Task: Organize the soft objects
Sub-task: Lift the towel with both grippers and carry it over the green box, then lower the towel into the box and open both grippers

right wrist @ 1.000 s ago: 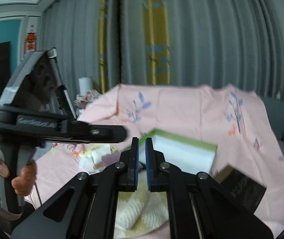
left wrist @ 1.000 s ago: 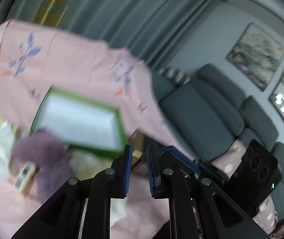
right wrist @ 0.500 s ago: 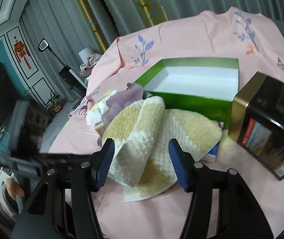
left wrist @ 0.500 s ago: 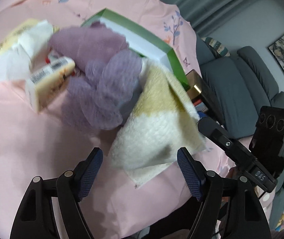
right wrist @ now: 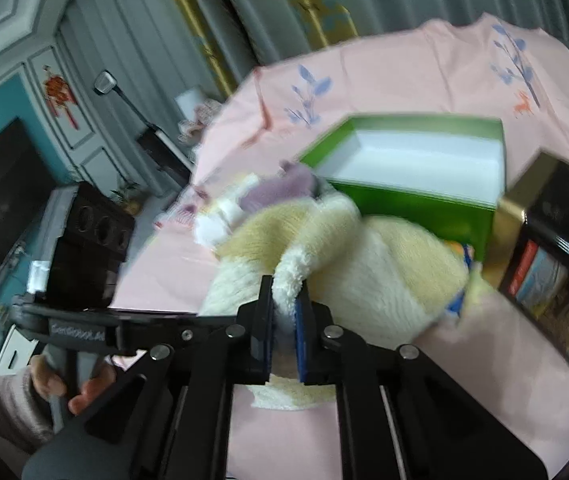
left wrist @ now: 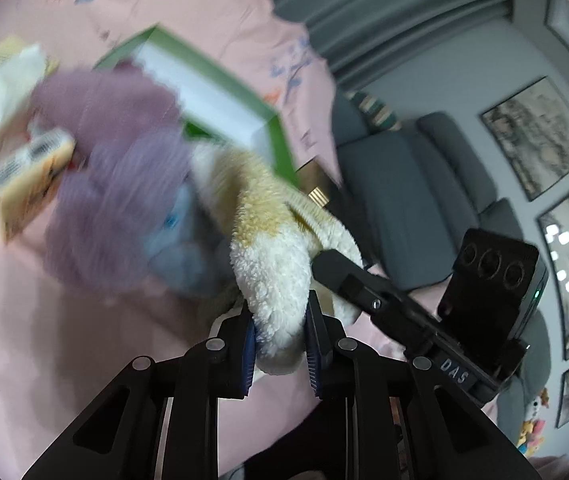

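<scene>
A fluffy cream and yellow towel (left wrist: pixel 268 240) lies bunched on the pink tablecloth. My left gripper (left wrist: pixel 278 344) is shut on its near fold. My right gripper (right wrist: pixel 284 332) is shut on another fold of the same towel (right wrist: pixel 364 276). A purple fuzzy cloth (left wrist: pixel 112 184) lies beside the towel, to the left in the left wrist view, and peeks out behind it in the right wrist view (right wrist: pixel 280 188). An open green box (right wrist: pixel 416 168) with a white inside stands behind the towel; it also shows in the left wrist view (left wrist: pixel 212 96).
A black and gold box (right wrist: pixel 552 256) stands at the right of the towel. A small yellow carton (left wrist: pixel 24 184) and white tissue packs (left wrist: pixel 0 96) lie at the left. A grey sofa (left wrist: pixel 412 184) stands beyond the table edge.
Both grippers were open over the towel half a second ago. Each has now moved in and closed on a fold of it, bunching it up.
</scene>
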{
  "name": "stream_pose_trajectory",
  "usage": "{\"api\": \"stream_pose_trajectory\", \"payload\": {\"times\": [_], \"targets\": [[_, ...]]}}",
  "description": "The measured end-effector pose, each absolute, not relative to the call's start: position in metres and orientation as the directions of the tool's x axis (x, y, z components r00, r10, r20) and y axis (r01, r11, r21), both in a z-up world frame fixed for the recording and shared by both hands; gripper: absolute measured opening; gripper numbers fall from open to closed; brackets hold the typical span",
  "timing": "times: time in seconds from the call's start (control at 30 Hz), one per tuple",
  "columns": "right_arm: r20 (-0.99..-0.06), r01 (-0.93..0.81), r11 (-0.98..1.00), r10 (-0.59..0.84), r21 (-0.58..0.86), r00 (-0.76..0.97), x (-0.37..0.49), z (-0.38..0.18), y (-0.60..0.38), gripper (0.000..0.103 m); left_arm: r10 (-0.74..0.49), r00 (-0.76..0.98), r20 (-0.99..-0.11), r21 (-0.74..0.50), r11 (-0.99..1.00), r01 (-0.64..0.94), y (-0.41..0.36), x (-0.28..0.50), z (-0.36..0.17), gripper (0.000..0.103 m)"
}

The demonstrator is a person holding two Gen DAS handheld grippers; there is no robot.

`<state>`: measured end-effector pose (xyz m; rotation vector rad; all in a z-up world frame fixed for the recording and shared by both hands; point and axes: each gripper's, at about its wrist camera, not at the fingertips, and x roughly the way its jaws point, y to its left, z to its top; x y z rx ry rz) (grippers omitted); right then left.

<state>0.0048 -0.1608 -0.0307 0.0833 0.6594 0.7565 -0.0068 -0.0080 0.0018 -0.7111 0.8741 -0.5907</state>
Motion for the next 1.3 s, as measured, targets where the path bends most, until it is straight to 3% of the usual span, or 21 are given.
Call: {"api": "stream_pose_trajectory", "payload": {"times": [0.37, 0.6, 0.9, 1.17, 1.2, 1.27, 1.3], "targets": [[-0.302, -0.687, 0.707, 0.7, 0.168, 0.646, 0.001, 0.071, -0.155, 0.008, -0.672, 0.642, -0.37, -0.653, 0.679, 0.335, -0.012, 0.015, 0.118, 0.02], [-0.245, -0.667, 0.74, 0.665, 0.088, 0.706, 0.023, 0.104, -0.155, 0.008, -0.632, 0.678, -0.376, -0.581, 0.731, 0.359, -0.02, 0.047, 0.151, 0.02], [-0.239, -0.619, 0.78, 0.62, 0.087, 0.747, 0.085, 0.11, -0.159, 0.008, -0.606, 0.677, -0.417, -0.569, 0.755, 0.325, -0.021, 0.108, 0.147, 0.02], [-0.382, -0.528, 0.837, 0.54, 0.148, 0.75, 0.164, 0.057, -0.161, 0.012, -0.547, 0.641, -0.539, -0.577, 0.794, 0.192, -0.018, 0.174, 0.09, 0.021], [-0.41, -0.508, 0.848, 0.523, 0.155, 0.747, 0.172, 0.046, -0.162, 0.017, -0.534, 0.63, -0.564, -0.579, 0.8, 0.159, -0.017, 0.182, 0.08, 0.021], [-0.475, -0.452, 0.877, 0.472, 0.165, 0.743, 0.187, 0.026, -0.166, 0.042, -0.52, 0.59, -0.618, -0.586, 0.805, 0.095, -0.014, 0.195, 0.059, 0.027], [-0.494, -0.433, 0.885, 0.456, 0.17, 0.74, 0.191, 0.019, -0.168, 0.06, -0.501, 0.577, -0.646, -0.579, 0.813, 0.058, -0.012, 0.199, 0.048, 0.039]]}}
